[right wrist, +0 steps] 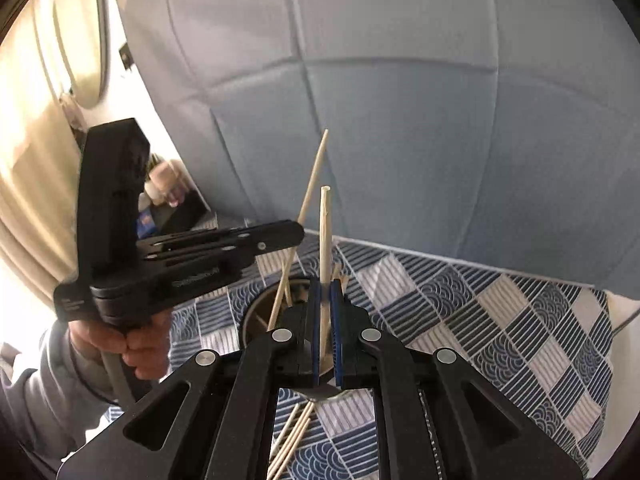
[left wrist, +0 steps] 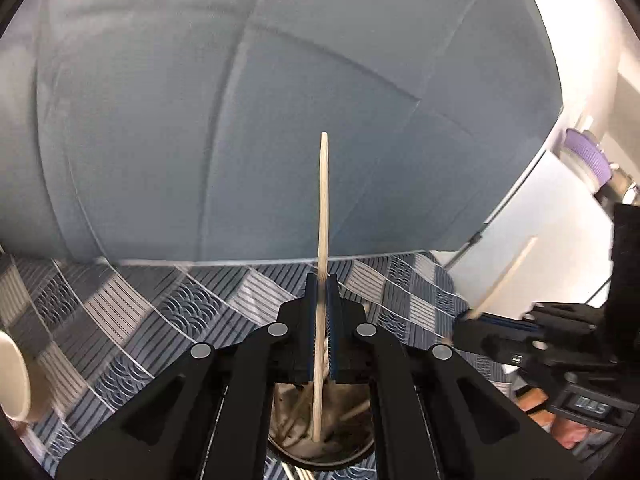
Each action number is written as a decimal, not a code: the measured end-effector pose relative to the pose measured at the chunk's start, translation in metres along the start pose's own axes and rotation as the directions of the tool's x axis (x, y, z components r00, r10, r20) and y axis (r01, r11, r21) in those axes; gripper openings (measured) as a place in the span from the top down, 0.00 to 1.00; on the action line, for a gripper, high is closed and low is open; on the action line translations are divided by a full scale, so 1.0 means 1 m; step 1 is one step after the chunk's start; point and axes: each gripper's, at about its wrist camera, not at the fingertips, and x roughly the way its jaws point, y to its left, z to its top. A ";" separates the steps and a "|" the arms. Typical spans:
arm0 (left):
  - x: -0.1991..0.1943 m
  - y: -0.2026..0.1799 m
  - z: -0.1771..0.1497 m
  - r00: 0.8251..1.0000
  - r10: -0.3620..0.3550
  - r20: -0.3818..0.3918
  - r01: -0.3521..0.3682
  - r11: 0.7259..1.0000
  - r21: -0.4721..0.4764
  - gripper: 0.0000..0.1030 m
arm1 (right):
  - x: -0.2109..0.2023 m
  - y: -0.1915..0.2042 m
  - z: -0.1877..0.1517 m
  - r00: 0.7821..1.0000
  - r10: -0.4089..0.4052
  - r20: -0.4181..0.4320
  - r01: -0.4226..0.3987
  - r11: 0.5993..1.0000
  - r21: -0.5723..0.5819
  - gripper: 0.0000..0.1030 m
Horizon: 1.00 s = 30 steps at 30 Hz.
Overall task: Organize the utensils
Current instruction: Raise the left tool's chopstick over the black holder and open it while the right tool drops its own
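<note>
Over the round metal cup (left wrist: 320, 446) on the patterned cloth (left wrist: 168, 312), each gripper holds one wooden chopstick. The left gripper (left wrist: 321, 280) is squeezed shut on a chopstick (left wrist: 323, 200) that points up and away, with its low end down inside the cup. The right gripper (right wrist: 327, 286) is also squeezed shut on its own chopstick (right wrist: 325, 224), which stands nearly straight up, just beside the cup's rim (right wrist: 256, 308). In the right wrist view, the left gripper comes in from the left side, and its chopstick leans to the right, close to the other one near the top. More chopsticks (right wrist: 292, 436) lie flat on the cloth, near the bottom of that view, under the right gripper. A person's hand (right wrist: 132, 344) in a grey sleeve (right wrist: 36, 392) grips the handle of the left gripper. Behind the cloth stands a big blue padded wall (left wrist: 240, 100). A cream bowl (left wrist: 14, 376) sits at the far left edge of the cloth in the left wrist view. A purple round thing (left wrist: 586, 156) sits far off on the right.
</note>
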 end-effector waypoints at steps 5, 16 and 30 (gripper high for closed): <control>-0.001 0.013 -0.007 1.000 0.023 0.002 -0.023 0.999 -0.032 0.95 | 0.008 -0.005 -0.002 1.000 -0.023 -0.005 0.023 1.000 0.019 0.92; -0.020 0.010 -0.017 0.998 0.057 -0.008 -0.057 0.998 -0.013 0.75 | -0.009 -0.011 -0.009 0.998 -0.067 0.014 0.067 0.996 0.057 0.72; -0.059 0.019 -0.053 0.990 0.142 -0.025 -0.143 0.990 -0.016 0.26 | -0.004 -0.023 -0.057 0.989 -0.111 -0.093 0.124 0.982 0.142 0.38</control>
